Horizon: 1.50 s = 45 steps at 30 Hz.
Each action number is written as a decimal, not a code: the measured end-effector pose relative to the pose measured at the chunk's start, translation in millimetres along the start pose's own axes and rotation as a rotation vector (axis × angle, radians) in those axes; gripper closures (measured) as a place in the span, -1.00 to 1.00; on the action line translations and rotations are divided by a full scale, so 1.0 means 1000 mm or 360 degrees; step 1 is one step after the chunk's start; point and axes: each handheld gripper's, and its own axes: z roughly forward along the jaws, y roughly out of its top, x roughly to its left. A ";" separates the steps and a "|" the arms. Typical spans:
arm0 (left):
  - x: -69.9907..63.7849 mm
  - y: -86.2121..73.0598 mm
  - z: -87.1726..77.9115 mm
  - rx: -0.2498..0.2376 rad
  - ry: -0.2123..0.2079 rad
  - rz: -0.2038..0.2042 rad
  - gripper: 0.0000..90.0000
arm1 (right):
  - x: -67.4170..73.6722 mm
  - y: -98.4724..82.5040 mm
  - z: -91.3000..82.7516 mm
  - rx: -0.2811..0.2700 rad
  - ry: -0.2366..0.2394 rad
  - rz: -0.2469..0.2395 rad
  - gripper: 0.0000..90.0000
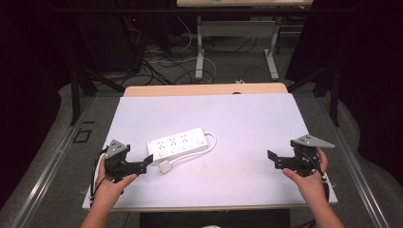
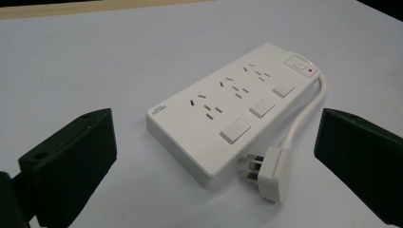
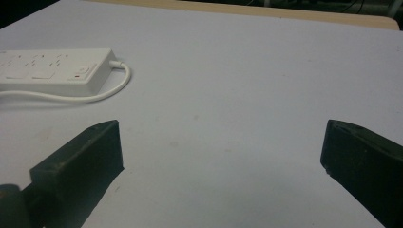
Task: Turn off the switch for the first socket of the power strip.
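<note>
A white power strip (image 1: pixel 177 144) with three sockets lies left of the table's middle, its white cable (image 1: pixel 210 140) looping round to a white plug (image 1: pixel 165 167) lying beside it. In the left gripper view the power strip (image 2: pixel 233 107) and the plug (image 2: pixel 272 174) lie just ahead of the wide-apart jaws. My left gripper (image 1: pixel 147 161) is open, close to the strip's near end. My right gripper (image 1: pixel 273 158) is open at the table's right side, over bare surface. The right gripper view has the power strip (image 3: pixel 52 69) and cable (image 3: pixel 102 94) far off at the upper left.
The white table top (image 1: pixel 247 123) has a wooden strip (image 1: pixel 204 89) along its far edge. Beyond it stand a desk frame (image 1: pixel 235 38) and floor cables (image 1: pixel 166 64). Dark curtains hang at both sides.
</note>
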 end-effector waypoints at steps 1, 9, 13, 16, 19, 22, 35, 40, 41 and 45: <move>-0.001 0.000 0.001 0.0003 -0.0006 -0.0009 -0.99 | 0.001 -0.001 -0.003 0.0011 0.0005 -0.0006 -1.00; -0.004 0.001 -0.001 -0.0012 0.0002 -0.0023 -0.96 | 0.008 -0.011 -0.009 -0.0058 -0.0032 -0.0029 -0.95; -0.005 0.001 -0.004 -0.0024 0.0016 -0.0029 -0.91 | 0.012 -0.014 -0.007 -0.0063 -0.0030 -0.0074 -0.88; -0.006 0.000 -0.006 -0.0027 0.0021 -0.0033 -0.88 | 0.014 -0.015 -0.007 -0.0074 -0.0017 -0.0069 -0.85; -0.006 0.000 -0.007 -0.0028 0.0025 -0.0028 -0.85 | 0.013 -0.015 -0.006 -0.0077 -0.0011 -0.0062 -0.82; -0.005 0.001 -0.009 -0.0027 0.0035 -0.0021 -0.81 | 0.012 -0.015 -0.004 -0.0067 -0.0016 -0.0048 -0.79; -0.011 0.018 -0.008 -0.0033 0.0041 0.0010 -0.58 | 0.012 -0.015 -0.002 -0.0069 -0.0016 -0.0025 -0.71; -0.015 0.029 -0.006 -0.0019 0.0039 0.0078 -0.55 | 0.011 -0.016 -0.002 -0.0058 -0.0009 -0.0014 -0.69; -0.015 0.031 -0.005 -0.0026 0.0032 0.0082 -0.52 | 0.011 -0.016 -0.002 -0.0059 -0.0010 -0.0016 -0.69; -0.016 0.040 -0.004 -0.0016 0.0023 0.0104 -0.47 | 0.011 -0.016 -0.002 -0.0054 -0.0007 -0.0008 -0.68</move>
